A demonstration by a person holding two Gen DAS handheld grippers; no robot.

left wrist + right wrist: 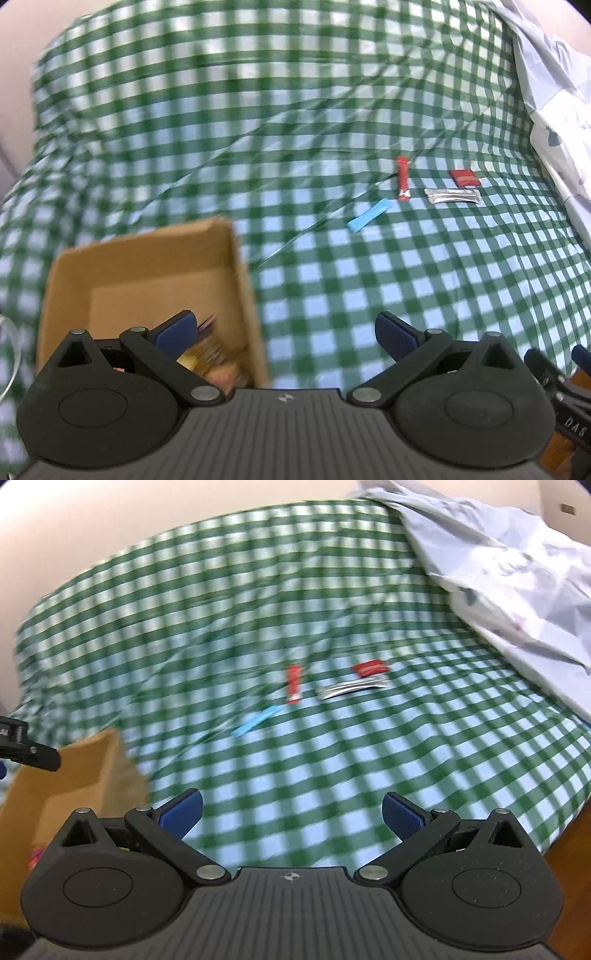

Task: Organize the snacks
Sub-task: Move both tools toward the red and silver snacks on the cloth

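A cardboard box [147, 280] on the green checked tabletop [332, 295] already holds some blurred packets. Four snacks remain well beyond it — a blue stick [368, 215], red stick [403, 178], silver packet [452, 196] and red packet [465, 177]. Left gripper [284, 332] and right gripper [291, 812] hover, fingers spread and empty — partly done.

Both grippers, left gripper [284, 334] and right gripper [291, 814], show black linkage arms, silver pivot screws, ribbed grey bodies and blue finger pads [181, 812].
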